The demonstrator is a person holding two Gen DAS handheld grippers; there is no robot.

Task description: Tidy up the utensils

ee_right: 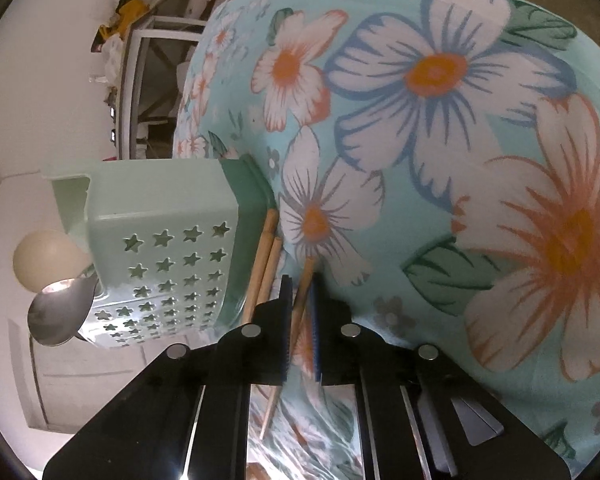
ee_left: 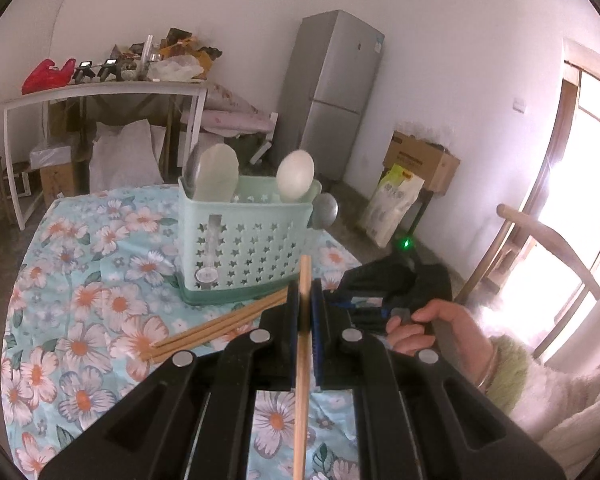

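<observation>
The left gripper (ee_left: 306, 300) is clamped on one wooden chopstick (ee_left: 302, 364), held above the floral-clothed surface (ee_left: 80, 320). At its 11 o'clock stands the pale green star-perforated plastic utensil holder (ee_left: 244, 248), with spoons inside. More wooden chopsticks (ee_left: 216, 326) lie at 9 o'clock, beside the holder's base. The right gripper (ee_right: 300, 296) is closed on another wooden chopstick (ee_right: 300, 312) lying just beside the holder.
</observation>
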